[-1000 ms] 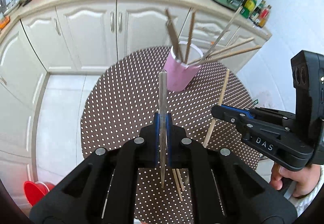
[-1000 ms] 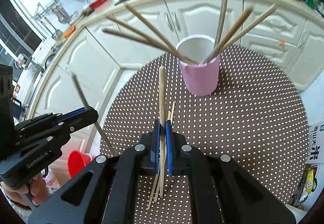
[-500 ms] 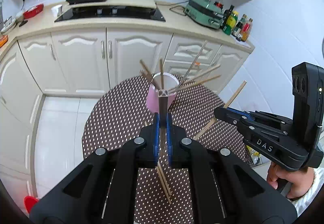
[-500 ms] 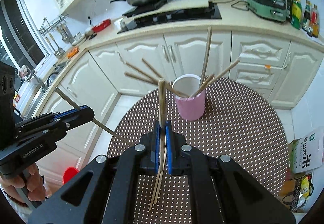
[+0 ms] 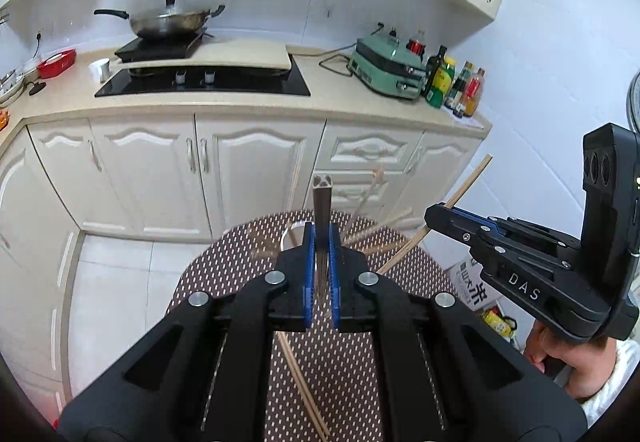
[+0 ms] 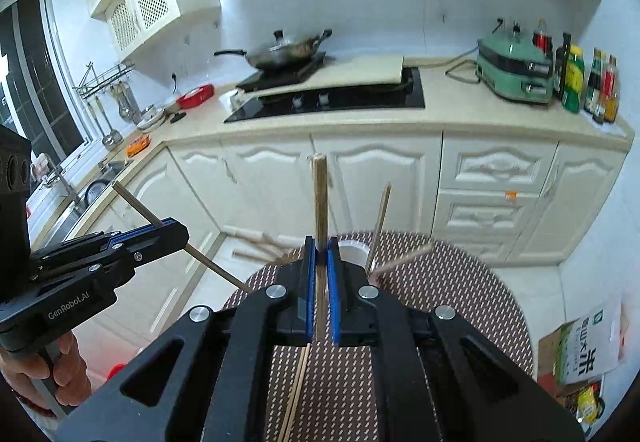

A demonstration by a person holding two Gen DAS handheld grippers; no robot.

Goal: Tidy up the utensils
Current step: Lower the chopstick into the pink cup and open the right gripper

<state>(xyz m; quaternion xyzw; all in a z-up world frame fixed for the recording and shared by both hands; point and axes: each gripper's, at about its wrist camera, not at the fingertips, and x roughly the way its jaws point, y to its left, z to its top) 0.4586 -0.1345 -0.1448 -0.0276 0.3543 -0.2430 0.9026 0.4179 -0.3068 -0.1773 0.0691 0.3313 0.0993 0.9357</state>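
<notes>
- Left wrist view: left gripper (image 5: 321, 242) pinches a grey metal chopstick (image 5: 321, 202) above the brown dotted round table (image 5: 224, 270).
- Right gripper (image 6: 320, 258) pinches a pale wooden chopstick (image 6: 320, 198).
- Blurred cup (image 6: 352, 248) of chopsticks stands just beyond; loose wooden chopsticks (image 5: 300, 382) lie on the table below.

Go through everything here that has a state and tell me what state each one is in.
left gripper: shut on a metal chopstick
right gripper: shut on a wooden chopstick
cup: upright on the dotted table, chopsticks inside
wok: lid on
cabinet doors: closed
</notes>
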